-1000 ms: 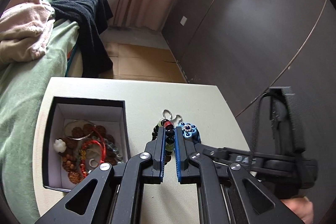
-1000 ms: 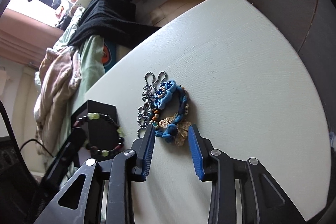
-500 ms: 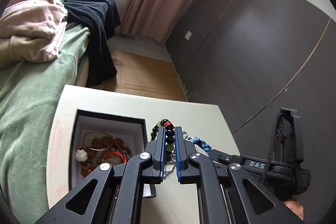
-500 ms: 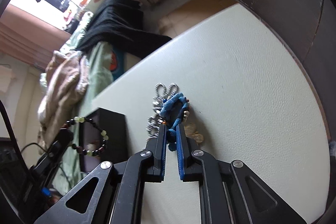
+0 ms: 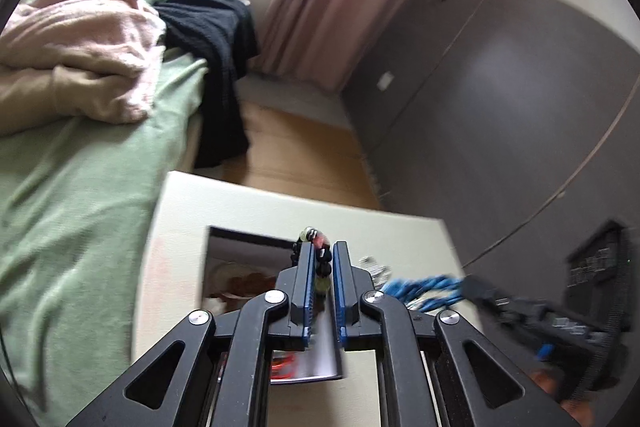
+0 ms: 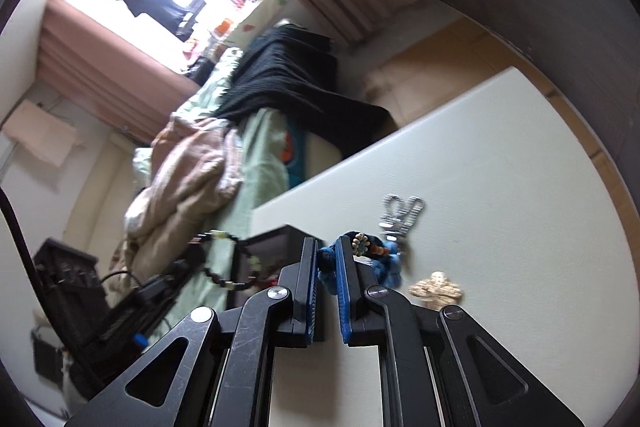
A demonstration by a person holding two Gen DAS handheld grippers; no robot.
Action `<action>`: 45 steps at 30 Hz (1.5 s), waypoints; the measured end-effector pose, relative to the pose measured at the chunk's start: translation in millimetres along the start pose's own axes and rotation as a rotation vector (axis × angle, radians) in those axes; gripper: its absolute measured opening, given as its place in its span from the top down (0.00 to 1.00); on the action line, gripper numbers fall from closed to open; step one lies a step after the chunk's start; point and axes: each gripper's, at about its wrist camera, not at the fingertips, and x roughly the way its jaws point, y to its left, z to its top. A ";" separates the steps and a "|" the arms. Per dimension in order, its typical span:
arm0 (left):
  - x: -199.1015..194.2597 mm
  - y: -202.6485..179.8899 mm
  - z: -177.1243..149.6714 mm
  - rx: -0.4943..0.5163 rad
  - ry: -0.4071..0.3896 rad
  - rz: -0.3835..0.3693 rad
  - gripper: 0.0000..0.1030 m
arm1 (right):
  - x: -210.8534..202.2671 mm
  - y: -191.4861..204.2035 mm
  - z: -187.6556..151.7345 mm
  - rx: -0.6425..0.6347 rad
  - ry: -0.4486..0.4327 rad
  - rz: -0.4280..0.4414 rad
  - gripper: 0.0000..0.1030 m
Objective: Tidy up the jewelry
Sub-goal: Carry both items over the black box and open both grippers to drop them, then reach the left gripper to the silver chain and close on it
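My left gripper is shut on a dark beaded bracelet with red and pale green beads, held above the right edge of the open black jewelry box. The bracelet also shows hanging at the left in the right wrist view. My right gripper is shut on a blue braided cord bracelet and holds it lifted off the white table; it shows blurred in the left wrist view. A silver ball chain and a gold butterfly charm lie on the table.
The box holds several bead pieces and a red ring. A bed with green sheet, pink blanket and black garment lies to the left. A dark wardrobe wall stands to the right.
Both grippers have risen. The left one has carried the beaded bracelet left, over the box. The right one has lifted the blue cord bracelet off the table, leaving the butterfly charm and chain behind.
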 end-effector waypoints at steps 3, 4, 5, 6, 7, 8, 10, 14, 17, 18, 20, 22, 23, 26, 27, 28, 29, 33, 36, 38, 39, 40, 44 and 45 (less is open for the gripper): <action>-0.7 13.1 2.0 -0.051 0.000 0.003 0.46 | -0.6 15.6 -1.2 -0.029 -0.015 0.061 0.90; -4.3 19.0 2.8 -0.079 -0.021 0.005 0.35 | 0.6 20.4 -1.3 -0.037 -0.017 0.078 0.90; -7.7 23.9 3.7 -0.096 -0.039 0.009 0.32 | 1.7 26.9 -2.1 -0.052 -0.018 0.099 0.90; -10.4 27.3 4.8 -0.107 -0.052 0.011 0.32 | 3.0 32.2 -3.1 -0.066 -0.017 0.112 0.90; -12.0 30.4 6.0 -0.114 -0.055 0.015 0.32 | 4.2 36.5 -4.6 -0.076 -0.015 0.120 0.90; -12.8 31.9 6.6 -0.118 -0.054 0.018 0.32 | 6.8 42.2 -6.0 -0.089 -0.012 0.129 0.90; -14.0 37.1 7.0 -0.131 -0.054 0.028 0.32 | 10.5 49.8 -8.1 -0.102 -0.005 0.144 0.90; -16.0 43.9 8.5 -0.149 -0.055 0.036 0.32 | 18.1 60.1 -13.6 -0.119 0.012 0.163 0.90; -18.3 49.1 10.3 -0.160 -0.062 0.041 0.32 | 22.9 67.9 -16.8 -0.125 0.019 0.175 0.90; -18.9 51.4 11.2 -0.167 -0.064 0.039 0.32 | 24.6 70.4 -17.3 -0.123 0.020 0.181 0.90; -19.8 54.7 12.0 -0.177 -0.065 0.036 0.32 | 27.0 75.9 -18.6 -0.122 0.020 0.198 0.90; -19.9 57.0 11.9 -0.178 -0.061 0.041 0.32 | 30.9 81.2 -20.1 -0.123 0.023 0.215 0.89; -20.1 56.9 11.2 -0.178 -0.059 0.042 0.32 | 33.0 83.1 -20.8 -0.123 0.025 0.215 0.89; -20.5 57.4 10.9 -0.169 -0.053 0.046 0.32 | 47.3 85.4 -22.3 -0.116 0.076 0.165 0.52; -21.0 57.2 10.8 -0.168 -0.054 0.047 0.32 | 47.6 82.9 -22.8 -0.107 0.076 0.147 0.38; -21.3 57.0 10.6 -0.168 -0.054 0.046 0.32 | 45.4 79.8 -23.2 -0.099 0.059 0.130 0.36; -20.9 55.8 10.5 -0.167 -0.052 0.043 0.32 | 42.1 75.6 -22.7 -0.095 0.040 0.102 0.36; -17.3 48.9 8.4 -0.158 -0.041 0.031 0.32 | 30.8 59.9 -18.1 -0.077 0.025 0.039 0.36; -13.0 38.6 5.4 -0.132 -0.031 0.029 0.32 | 20.4 49.0 -16.5 -0.059 0.004 -0.018 0.36; -11.7 31.6 3.1 -0.115 -0.032 0.031 0.32 | 14.8 43.1 -14.0 -0.050 -0.001 -0.047 0.36; -11.5 27.4 2.1 -0.103 -0.036 0.033 0.32 | 12.5 41.3 -12.8 -0.049 -0.003 -0.059 0.36; -11.5 23.2 1.1 -0.089 -0.041 0.037 0.32 | 10.1 39.4 -11.1 -0.050 -0.003 -0.073 0.36; -6.2 12.0 -4.3 -0.065 -0.043 0.046 0.32 | 0.4 29.7 -6.8 -0.038 -0.016 -0.091 0.36; -3.4 9.1 -5.6 -0.061 -0.037 0.045 0.32 | -2.6 25.2 -5.6 -0.025 -0.017 -0.088 0.36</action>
